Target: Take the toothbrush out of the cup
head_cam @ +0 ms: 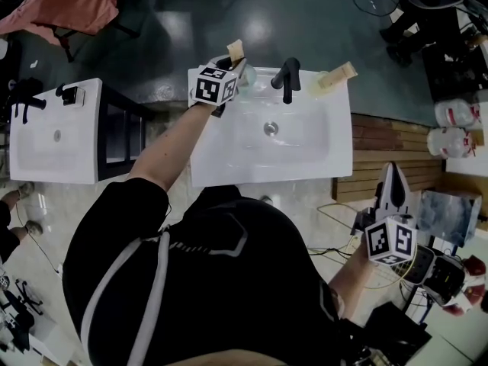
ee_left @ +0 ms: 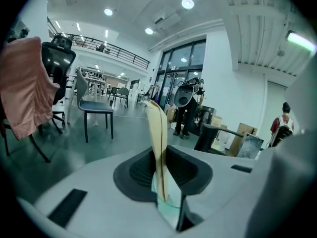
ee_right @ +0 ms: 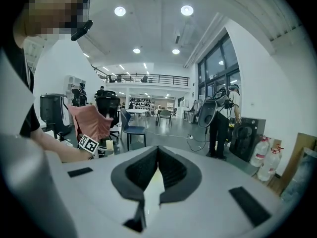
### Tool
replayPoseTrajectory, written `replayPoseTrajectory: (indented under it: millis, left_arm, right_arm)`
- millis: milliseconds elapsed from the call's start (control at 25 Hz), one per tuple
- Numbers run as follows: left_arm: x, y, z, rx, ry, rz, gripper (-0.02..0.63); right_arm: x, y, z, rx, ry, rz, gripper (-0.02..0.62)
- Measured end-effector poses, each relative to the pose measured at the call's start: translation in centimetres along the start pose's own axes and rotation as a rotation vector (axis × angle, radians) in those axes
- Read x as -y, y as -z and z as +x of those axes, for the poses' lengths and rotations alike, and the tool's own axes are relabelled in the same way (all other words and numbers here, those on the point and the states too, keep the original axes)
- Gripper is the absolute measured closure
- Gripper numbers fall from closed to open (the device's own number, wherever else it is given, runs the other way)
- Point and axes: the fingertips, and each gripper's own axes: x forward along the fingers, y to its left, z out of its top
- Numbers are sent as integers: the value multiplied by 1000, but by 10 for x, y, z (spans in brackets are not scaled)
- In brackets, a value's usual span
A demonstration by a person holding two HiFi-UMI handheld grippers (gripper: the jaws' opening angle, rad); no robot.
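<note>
A beige toothbrush (head_cam: 235, 50) stands upright in a pale green cup (head_cam: 245, 74) at the back left corner of the white sink (head_cam: 305, 155). My left gripper (head_cam: 231, 67) reaches over that corner. In the left gripper view the toothbrush handle (ee_left: 157, 138) rises between the two black pads, which close in on it from both sides, and the cup (ee_left: 166, 209) shows just below. My left gripper (ee_left: 161, 180) is shut on the handle. My right gripper (head_cam: 393, 172) hangs off to the right of the sink, and its jaws (ee_right: 157, 168) are shut on nothing.
A black faucet (head_cam: 287, 78) stands at the back middle of the sink, and another beige item (head_cam: 338, 75) sits at its back right corner. A second white basin (head_cam: 53, 132) lies to the left. Water jugs (head_cam: 456, 126), cables and clutter crowd the right side.
</note>
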Motion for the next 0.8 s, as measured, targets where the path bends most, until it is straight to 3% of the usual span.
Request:
replayPoseTrajectory:
  millis: [440, 800]
  left_arm:
    - [2, -22, -12, 73, -1, 5, 569]
    - [14, -45, -29, 120, 66, -4, 577]
  right_arm:
    - [0, -6, 5, 17, -17, 1, 591]
    - [3, -13, 9, 43, -17, 9, 591]
